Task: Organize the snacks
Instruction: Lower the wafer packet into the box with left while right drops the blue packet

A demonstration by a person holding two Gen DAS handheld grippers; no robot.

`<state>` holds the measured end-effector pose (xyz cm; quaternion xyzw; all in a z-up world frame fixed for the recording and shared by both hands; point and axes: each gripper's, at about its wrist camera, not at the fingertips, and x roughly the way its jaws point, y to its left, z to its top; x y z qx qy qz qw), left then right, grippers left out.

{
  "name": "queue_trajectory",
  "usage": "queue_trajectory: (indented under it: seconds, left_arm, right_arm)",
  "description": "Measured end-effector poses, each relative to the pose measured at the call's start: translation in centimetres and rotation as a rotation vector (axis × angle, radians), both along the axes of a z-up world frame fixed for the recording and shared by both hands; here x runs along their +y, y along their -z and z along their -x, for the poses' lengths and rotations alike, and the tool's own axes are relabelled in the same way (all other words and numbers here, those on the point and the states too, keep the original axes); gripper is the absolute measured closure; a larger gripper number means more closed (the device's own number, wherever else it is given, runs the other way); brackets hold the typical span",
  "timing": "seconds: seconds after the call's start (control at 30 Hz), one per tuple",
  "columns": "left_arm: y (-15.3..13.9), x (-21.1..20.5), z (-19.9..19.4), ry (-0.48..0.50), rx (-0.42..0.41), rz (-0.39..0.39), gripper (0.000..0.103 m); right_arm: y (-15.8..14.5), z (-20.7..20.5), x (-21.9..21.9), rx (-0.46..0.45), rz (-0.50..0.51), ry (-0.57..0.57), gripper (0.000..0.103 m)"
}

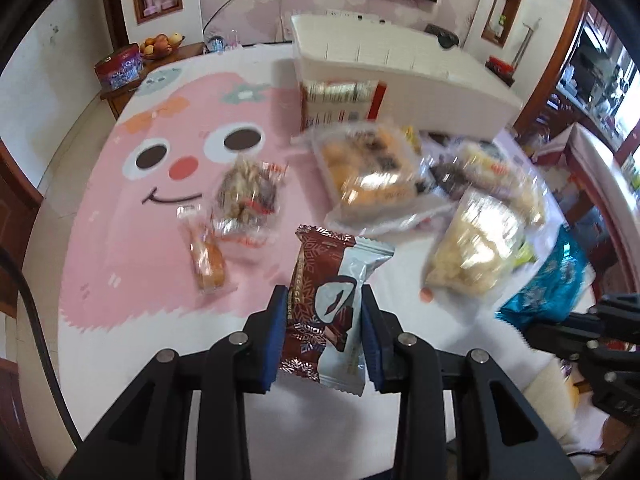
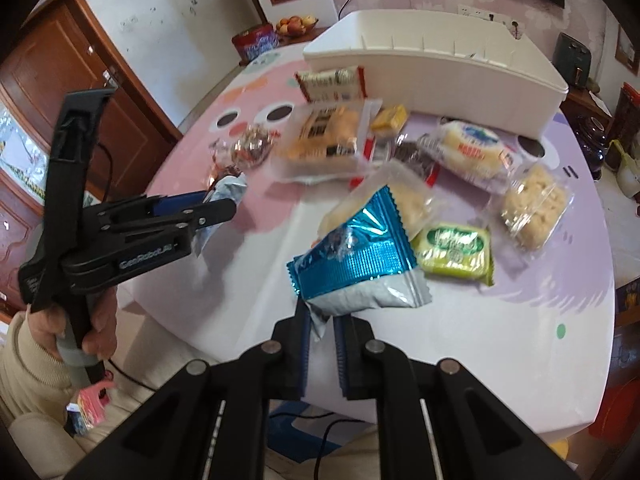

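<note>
Gripping one wrapped snack each, both grippers sit above the surface (image 2: 520, 320). The left gripper (image 1: 324, 320) has its jaws pinching a brown pack (image 1: 324, 300) by its sides, the pack standing upright between the blue pads. The right gripper (image 2: 322, 340) has its jaws pressed together on the silver tail of a blue pack (image 2: 356, 264), which sticks out toward 12 o'clock. Loose snacks lie beyond: a green pack (image 2: 456, 248) at 2 o'clock of the blue one, clear bags farther out, a walnut bag (image 1: 246, 192) at 11 o'clock of the brown pack. A white bin (image 2: 440, 64) stands at 12 o'clock, behind the pile.

This looks like the carry step, pickup done. Next, each pack likely needs moving over the bin's rim, then the jaws spread above it.
</note>
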<state>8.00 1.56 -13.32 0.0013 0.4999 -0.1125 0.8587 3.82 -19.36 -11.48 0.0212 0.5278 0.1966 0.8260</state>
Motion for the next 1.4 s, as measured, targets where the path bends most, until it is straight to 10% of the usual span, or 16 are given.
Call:
queue_trajectory:
  seconds: [0.7, 1.4]
  left_arm:
    - [-12.6, -7.7, -11.5, -0.028, -0.173, 0.016, 0.070]
    - [-13.2, -9.2, -24.8, -0.168, -0.170, -0.025, 0.063]
  right_arm:
    - [-10.2, -14.8, -6.4, -0.196, 0.030, 0.299, 0.092]
    - [-11.8, -29.0, -7.0, -0.223, 0.135, 0.329, 0.091]
